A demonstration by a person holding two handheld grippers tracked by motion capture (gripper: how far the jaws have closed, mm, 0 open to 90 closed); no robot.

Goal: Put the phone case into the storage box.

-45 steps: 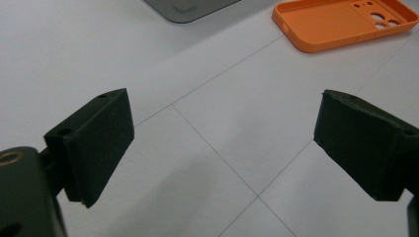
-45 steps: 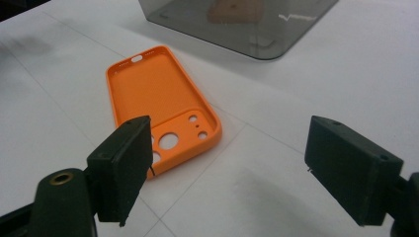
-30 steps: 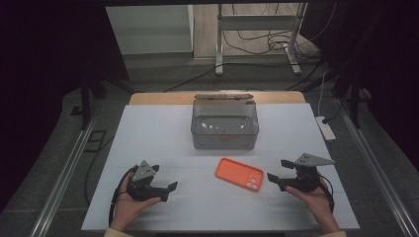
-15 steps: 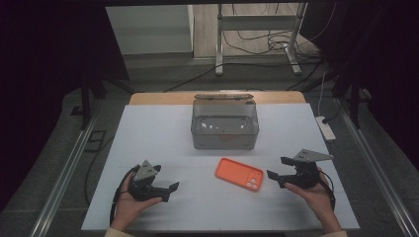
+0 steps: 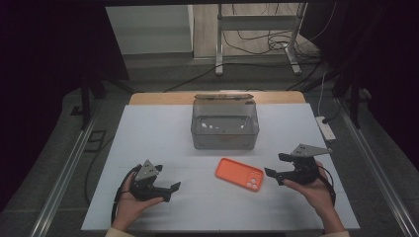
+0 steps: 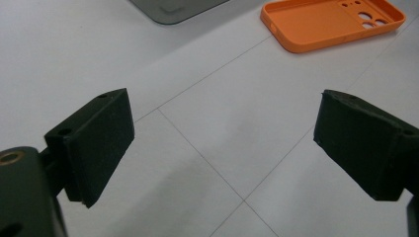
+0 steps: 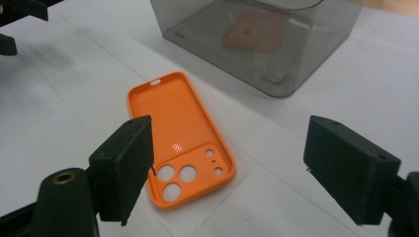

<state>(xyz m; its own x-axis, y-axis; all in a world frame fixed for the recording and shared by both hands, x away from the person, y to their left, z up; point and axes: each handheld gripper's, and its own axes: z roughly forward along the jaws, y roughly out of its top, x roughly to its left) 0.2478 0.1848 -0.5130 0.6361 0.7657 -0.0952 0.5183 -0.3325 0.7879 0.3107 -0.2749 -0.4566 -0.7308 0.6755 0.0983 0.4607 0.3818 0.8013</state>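
An orange phone case lies hollow side up on the white table, camera holes toward the right. It appears again in the right gripper view and the left gripper view. Behind it stands a clear grey plastic box, its near corner showing in the right gripper view. My right gripper rests just right of the case, jaws wide apart and empty. My left gripper sits at the front left, open and empty.
A wooden strip borders the table's far edge. A white power strip lies off the right side. Metal rails run along both sides, and a stand with cables sits on the floor beyond.
The right gripper has shifted slightly forward and left toward the orange case. The left gripper has barely moved.
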